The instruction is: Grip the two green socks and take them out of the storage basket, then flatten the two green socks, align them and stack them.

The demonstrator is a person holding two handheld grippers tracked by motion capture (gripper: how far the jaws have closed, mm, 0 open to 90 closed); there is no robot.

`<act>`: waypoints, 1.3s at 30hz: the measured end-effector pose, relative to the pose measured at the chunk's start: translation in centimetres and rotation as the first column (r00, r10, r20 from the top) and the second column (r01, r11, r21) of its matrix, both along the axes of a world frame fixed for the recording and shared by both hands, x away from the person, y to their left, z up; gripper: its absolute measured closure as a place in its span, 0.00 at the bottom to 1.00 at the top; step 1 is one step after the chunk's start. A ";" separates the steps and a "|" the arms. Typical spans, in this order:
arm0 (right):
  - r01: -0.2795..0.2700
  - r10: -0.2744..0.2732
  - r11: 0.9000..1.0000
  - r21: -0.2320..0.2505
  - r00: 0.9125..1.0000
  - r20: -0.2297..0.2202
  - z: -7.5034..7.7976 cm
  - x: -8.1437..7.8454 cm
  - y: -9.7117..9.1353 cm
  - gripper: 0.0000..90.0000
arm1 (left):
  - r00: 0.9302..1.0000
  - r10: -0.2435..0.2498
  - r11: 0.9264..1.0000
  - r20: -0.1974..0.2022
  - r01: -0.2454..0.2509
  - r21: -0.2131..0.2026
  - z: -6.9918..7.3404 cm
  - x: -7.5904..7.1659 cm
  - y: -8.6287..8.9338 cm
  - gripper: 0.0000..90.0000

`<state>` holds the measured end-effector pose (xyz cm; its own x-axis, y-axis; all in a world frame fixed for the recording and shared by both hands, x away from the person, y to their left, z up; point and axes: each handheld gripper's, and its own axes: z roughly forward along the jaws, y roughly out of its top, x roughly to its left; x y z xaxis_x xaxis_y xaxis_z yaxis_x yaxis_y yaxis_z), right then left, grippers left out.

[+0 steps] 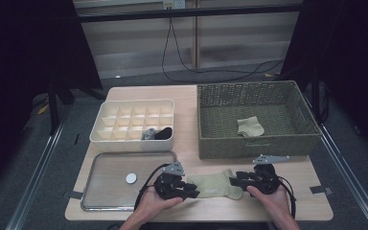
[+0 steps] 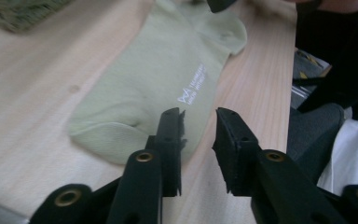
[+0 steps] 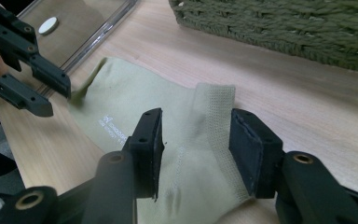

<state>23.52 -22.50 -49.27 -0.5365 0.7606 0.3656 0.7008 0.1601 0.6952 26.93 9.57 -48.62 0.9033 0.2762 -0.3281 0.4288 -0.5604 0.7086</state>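
A pale green sock (image 1: 214, 186) lies flat near the front edge of the wooden table, between my two grippers. My left gripper (image 1: 194, 192) sits at the sock's left end. In the left gripper view its jaws (image 2: 198, 114) stand open just above the edge of the sock (image 2: 158, 79), with bare wood in the gap. My right gripper (image 1: 233, 180) is at the sock's right end. In the right gripper view it (image 3: 196, 115) is open, straddling the ribbed cuff of the sock (image 3: 135, 100) without pressing on it.
A green wicker basket (image 1: 256, 143) at the back right holds another pale sock (image 1: 250, 126). A white divided organizer (image 1: 134, 117) holds dark socks (image 1: 158, 133). A metal tray (image 1: 129, 153) with a white disc (image 1: 131, 178) lies at the front left.
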 end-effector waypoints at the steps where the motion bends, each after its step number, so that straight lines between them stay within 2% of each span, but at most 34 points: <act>1: 0.001 -0.001 1.000 0.006 1.000 0.004 0.1 0.0 0.0 0.59 | 1.000 0.005 1.000 0.004 -0.005 -0.001 0.2 0.1 0.2 0.76; 4: 0.002 -0.002 1.000 0.020 1.000 0.009 0.4 -0.1 -0.1 0.54 | 0.999 0.031 0.999 0.018 -0.030 -0.009 0.5 0.2 0.8 0.69; 7: 0.005 -0.005 1.000 0.030 1.000 0.009 0.6 -0.1 -0.2 0.48 | 0.998 0.054 0.998 0.013 -0.054 -0.017 0.7 0.4 1.8 0.61; 9: 0.007 -0.007 0.999 0.032 1.000 0.013 0.7 0.0 -0.4 0.47 | 0.998 0.058 0.998 0.019 -0.058 -0.017 0.8 0.6 2.4 0.60; 11: 0.009 -0.010 0.999 0.039 1.000 0.014 0.8 0.1 -0.4 0.46 | 0.998 0.064 0.997 0.017 -0.063 -0.033 1.0 0.7 2.9 0.53; 17: 0.017 -0.020 0.998 0.060 0.999 0.040 1.7 0.0 -0.6 0.44 | 0.995 0.099 0.995 0.033 -0.098 -0.032 1.3 0.6 4.1 0.41; 20: 0.024 -0.026 0.999 0.048 0.999 0.045 2.1 0.0 -0.6 0.42 | 0.994 0.099 0.995 0.040 -0.098 -0.027 1.6 0.4 4.4 0.39; 24: 0.019 -0.022 0.999 0.042 0.998 0.060 2.7 0.0 -0.6 0.42 | 0.993 0.102 0.994 0.057 -0.100 -0.041 2.1 0.2 4.8 0.37; 31: 0.045 -0.046 0.999 0.022 0.995 0.084 3.6 0.0 -0.8 0.46 | 0.987 0.138 0.990 0.078 -0.136 -0.037 2.2 -0.4 6.1 0.31; 36: 0.059 -0.062 0.998 0.029 0.994 0.095 4.5 0.3 -1.0 0.48 | 0.983 0.172 0.984 0.069 -0.168 -0.060 2.0 -0.6 7.5 0.29; 39: 0.047 -0.051 0.998 0.041 0.993 0.103 5.1 0.5 -1.0 0.49 | 0.978 0.195 0.980 0.071 -0.191 -0.060 1.9 -0.7 8.5 0.30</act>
<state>23.98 -23.49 -44.19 -0.5351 0.7736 0.3393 0.6311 0.0991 0.7694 26.24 18.08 -46.70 0.8574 0.4326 -0.2790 0.4691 -0.4336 0.7694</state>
